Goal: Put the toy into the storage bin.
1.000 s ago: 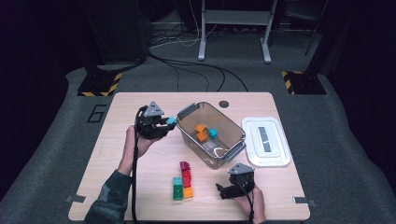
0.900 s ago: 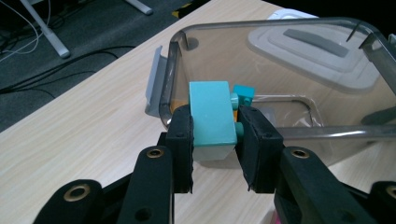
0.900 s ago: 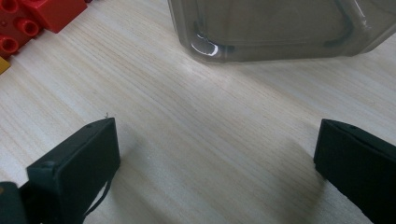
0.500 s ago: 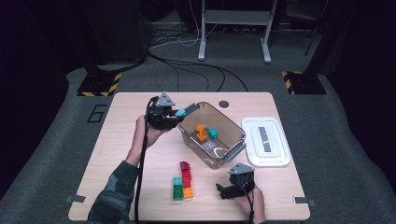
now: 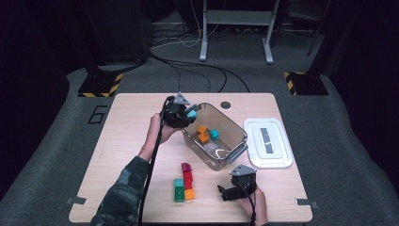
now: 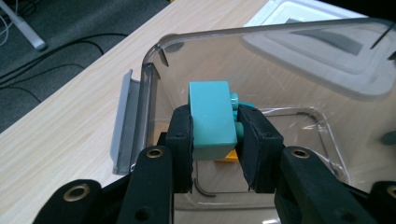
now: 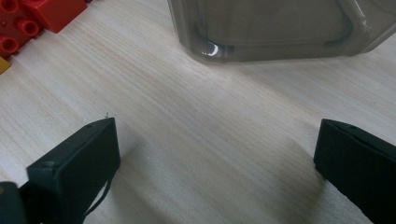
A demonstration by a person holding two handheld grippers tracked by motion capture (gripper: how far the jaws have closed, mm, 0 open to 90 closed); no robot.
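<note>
My left tool [image 5: 187,114] is clamped on a teal plastic building brick [image 6: 211,120], pads pressing both its sides — the brick sits upright between them, just over the near corner of the clear plastic storage bin [image 5: 237,141], with orange bricks [image 5: 203,133] lying inside below it. My right tool [image 5: 226,193] rests on the pale wooden counter [image 5: 122,122] with its jaws wide apart and nothing between them — the bin's wall just ahead, a red brick [image 7: 44,14] off to its upper left
</note>
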